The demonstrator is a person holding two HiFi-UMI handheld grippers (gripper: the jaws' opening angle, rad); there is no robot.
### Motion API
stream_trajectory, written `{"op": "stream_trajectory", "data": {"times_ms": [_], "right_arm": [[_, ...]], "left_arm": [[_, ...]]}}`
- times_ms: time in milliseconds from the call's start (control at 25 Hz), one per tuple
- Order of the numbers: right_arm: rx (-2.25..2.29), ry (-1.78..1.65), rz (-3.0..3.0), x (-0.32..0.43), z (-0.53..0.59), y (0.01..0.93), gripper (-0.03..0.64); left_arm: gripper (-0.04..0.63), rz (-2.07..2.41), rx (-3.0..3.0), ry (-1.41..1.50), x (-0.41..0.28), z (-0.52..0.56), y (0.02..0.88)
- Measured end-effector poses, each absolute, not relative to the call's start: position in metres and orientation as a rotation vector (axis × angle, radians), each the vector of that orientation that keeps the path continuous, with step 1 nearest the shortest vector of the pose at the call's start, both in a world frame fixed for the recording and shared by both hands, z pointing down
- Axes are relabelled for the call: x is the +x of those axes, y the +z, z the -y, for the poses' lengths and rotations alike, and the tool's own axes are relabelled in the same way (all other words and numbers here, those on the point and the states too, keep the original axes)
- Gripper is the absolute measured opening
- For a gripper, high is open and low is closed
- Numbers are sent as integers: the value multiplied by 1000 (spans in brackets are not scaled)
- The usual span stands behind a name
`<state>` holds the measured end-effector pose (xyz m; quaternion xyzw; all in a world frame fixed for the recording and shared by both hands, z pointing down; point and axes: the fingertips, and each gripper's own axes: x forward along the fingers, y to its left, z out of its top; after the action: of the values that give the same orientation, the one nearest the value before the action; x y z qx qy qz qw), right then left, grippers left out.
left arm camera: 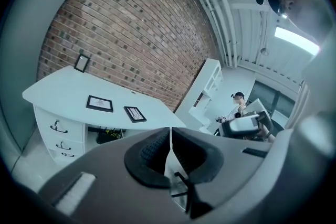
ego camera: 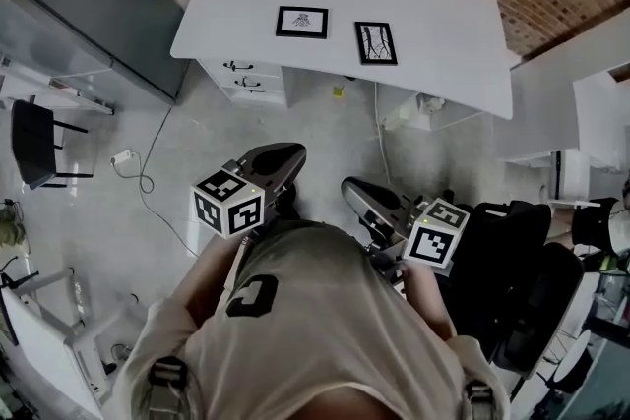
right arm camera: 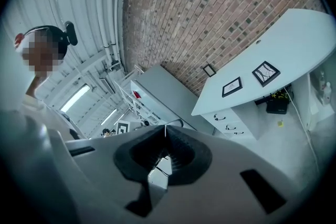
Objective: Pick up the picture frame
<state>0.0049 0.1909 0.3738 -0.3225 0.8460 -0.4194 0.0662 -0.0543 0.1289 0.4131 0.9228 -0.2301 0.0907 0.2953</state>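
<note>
White desk [ego camera: 433, 25] ahead of us. Well short of the desk, left gripper [left arm camera: 169, 136] and right gripper [right arm camera: 165, 132] have jaws pressed together, empty. Flat on the desk: left picture frame [ego camera: 301, 22], right picture frame [ego camera: 375, 42]. We should open jaws before reaching a frame's edge

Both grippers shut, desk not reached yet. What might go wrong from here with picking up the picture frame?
1. The left gripper and right gripper are both shut; unless one opens first, it would likely shove a frame across the white desk.
2. The left frame and right frame lie flat, so the jaws may fail to get under an edge.
3. A cable trails over the floor left of the path, a possible snag.
</note>
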Motion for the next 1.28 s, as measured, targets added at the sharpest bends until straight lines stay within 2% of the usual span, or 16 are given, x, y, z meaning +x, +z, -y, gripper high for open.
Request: {"op": "stream_trajectory", "data": {"times_ms": [800, 1280], "right_arm": [[-1050, -1358, -2582, -20, -129, 382, 6], [-983, -1429, -2613, -66, -98, 389, 6]], "left_arm": [[14, 587, 2461, 230, -82, -57, 418], [14, 627, 2415, 161, -137, -23, 427]]}}
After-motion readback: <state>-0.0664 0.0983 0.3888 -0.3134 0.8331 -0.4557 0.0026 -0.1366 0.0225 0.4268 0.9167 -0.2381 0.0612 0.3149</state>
